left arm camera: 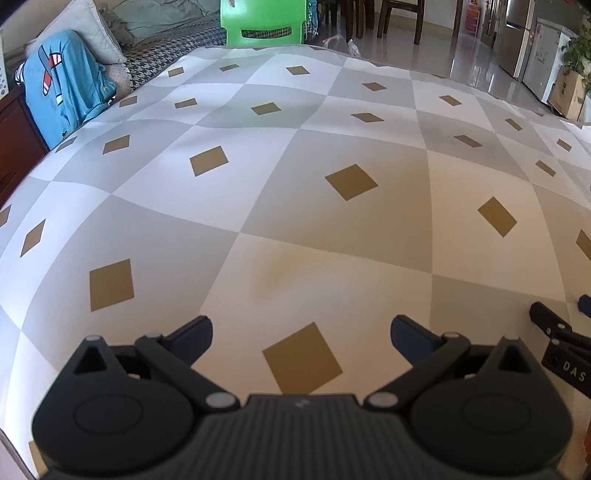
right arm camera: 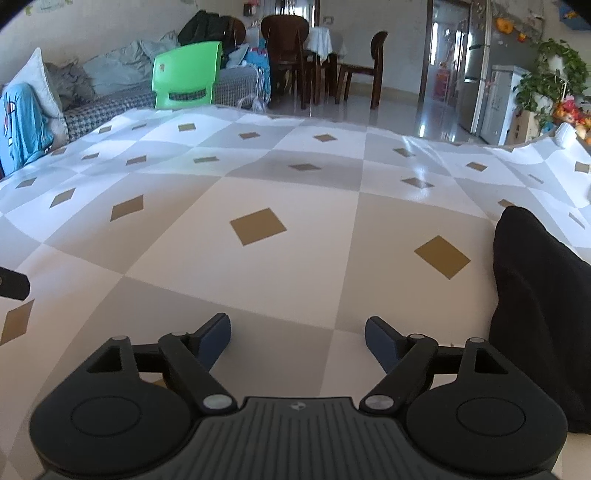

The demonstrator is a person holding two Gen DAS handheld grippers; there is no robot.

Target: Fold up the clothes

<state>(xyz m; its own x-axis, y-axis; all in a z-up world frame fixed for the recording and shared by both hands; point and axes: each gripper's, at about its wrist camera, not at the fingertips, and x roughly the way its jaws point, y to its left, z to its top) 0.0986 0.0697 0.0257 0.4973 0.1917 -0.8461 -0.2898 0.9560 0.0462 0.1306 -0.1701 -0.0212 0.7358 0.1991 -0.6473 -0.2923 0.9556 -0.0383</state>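
A black garment (right arm camera: 543, 310) lies bunched on the checkered table cloth (right arm camera: 258, 266) at the right edge of the right wrist view, just right of my right gripper (right arm camera: 297, 334). That gripper is open and empty, low over the cloth. My left gripper (left arm camera: 301, 332) is open and empty, low over the same cloth (left arm camera: 295, 206). No garment lies in front of it. A finger of the right gripper shows at the right edge of the left wrist view (left arm camera: 554, 321). A tip of the left gripper shows at the left edge of the right wrist view (right arm camera: 13, 286).
A blue garment (left arm camera: 62, 85) hangs over furniture beyond the table's far left corner, also in the right wrist view (right arm camera: 22, 122). A green plastic chair (left arm camera: 264, 20) stands behind the far edge. A sofa (right arm camera: 110, 99), dining chairs (right arm camera: 288, 55) and a fridge (right arm camera: 476, 70) stand beyond.
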